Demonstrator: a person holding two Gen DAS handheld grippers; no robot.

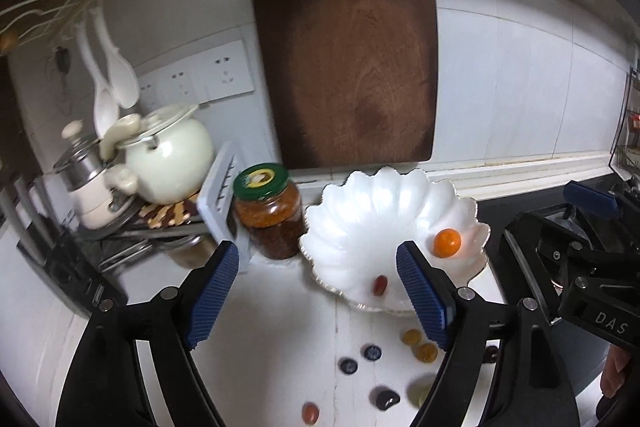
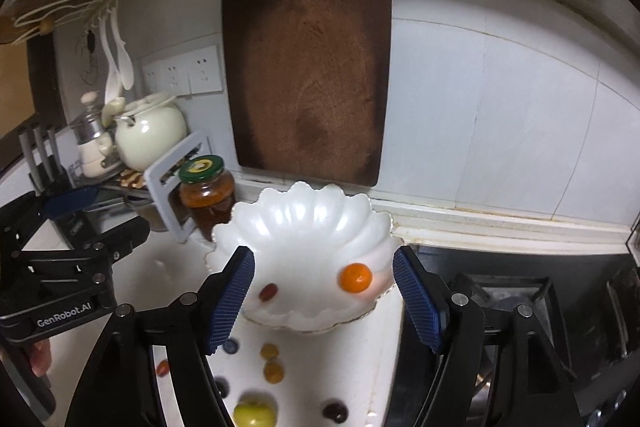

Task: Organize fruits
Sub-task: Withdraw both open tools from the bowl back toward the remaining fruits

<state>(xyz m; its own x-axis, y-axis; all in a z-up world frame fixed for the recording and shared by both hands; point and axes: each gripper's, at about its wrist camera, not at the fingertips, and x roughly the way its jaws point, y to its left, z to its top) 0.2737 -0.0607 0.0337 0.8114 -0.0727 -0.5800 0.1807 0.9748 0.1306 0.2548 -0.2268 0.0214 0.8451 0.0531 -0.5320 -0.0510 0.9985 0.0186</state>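
I hold both tools, left (image 1: 318, 289) and right (image 2: 324, 293), wide open and empty above the bowl (image 2: 304, 223), where an orange (image 2: 355, 277) and grape (image 2: 268, 292) already lie, since more fruits (image 2: 273, 372) wait on the tabletop (image 1: 272, 323).

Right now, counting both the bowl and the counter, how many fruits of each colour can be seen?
orange fruit: 1
red fruits: 2
amber fruits: 2
blue berries: 2
blackish fruit: 1
dark red fruit: 1
green fruit: 1
Total: 10
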